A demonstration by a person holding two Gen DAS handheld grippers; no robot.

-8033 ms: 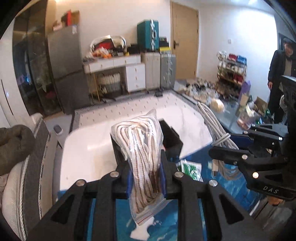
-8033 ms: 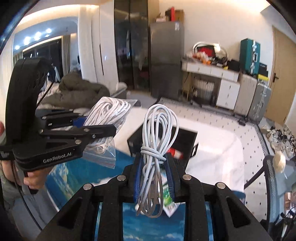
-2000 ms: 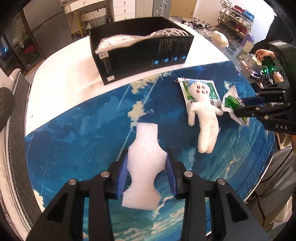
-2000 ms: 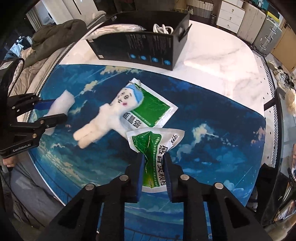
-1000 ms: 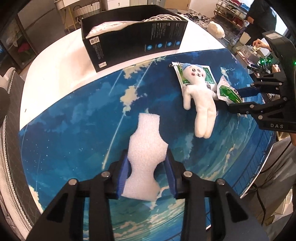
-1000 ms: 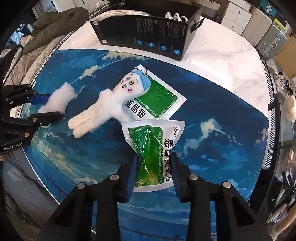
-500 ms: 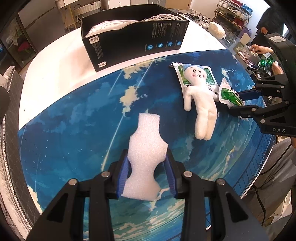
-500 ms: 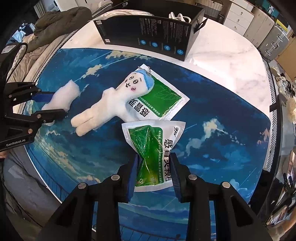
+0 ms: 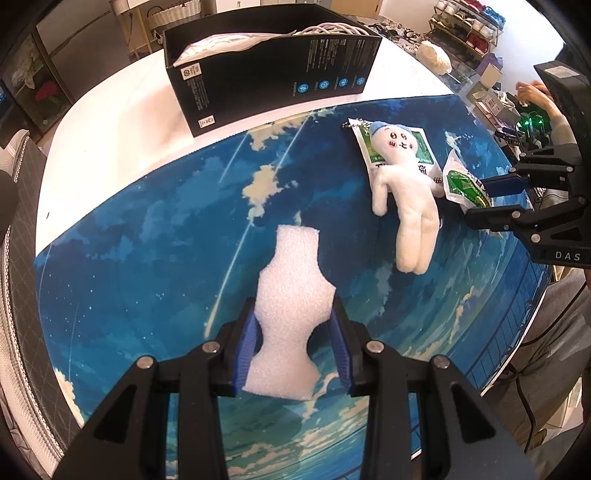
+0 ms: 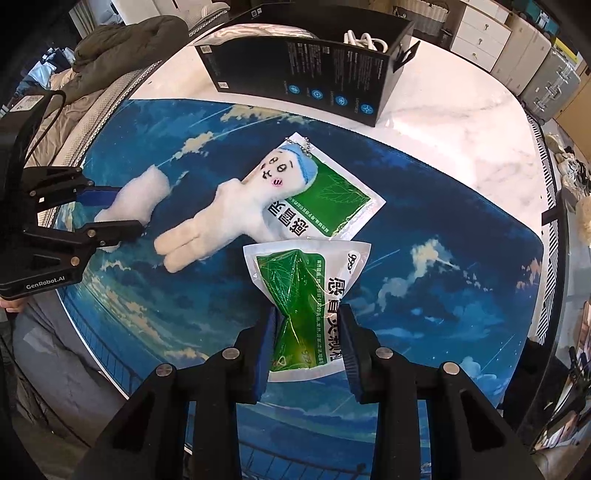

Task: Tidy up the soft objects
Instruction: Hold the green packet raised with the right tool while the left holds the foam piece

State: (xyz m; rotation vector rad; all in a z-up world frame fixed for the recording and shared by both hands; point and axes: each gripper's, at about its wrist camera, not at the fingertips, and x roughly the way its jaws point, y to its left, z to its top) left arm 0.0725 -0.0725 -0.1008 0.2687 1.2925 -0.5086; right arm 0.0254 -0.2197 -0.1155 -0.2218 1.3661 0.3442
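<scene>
Foam piece point(image 9: 290, 314) pinched btwn left hand-held gripper point(image 9: 293, 345) pads, over mat point(image 9: 147, 240).

A blue sky-print mat point(image 9: 147, 229) covers a white marble table point(image 10: 461, 122), drawers point(image 10: 480, 33) beyond.

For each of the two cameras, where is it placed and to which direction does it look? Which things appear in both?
Left wrist view: sits on the left gripper, looking steeply down at the foam piece it pinches; the right gripper shows at the right edge.
Right wrist view: sits on the right gripper, looking steeply down at the green packet it pinches; the left gripper shows at the left edge.
Shared: plush doll, black box, blue mat.
</scene>
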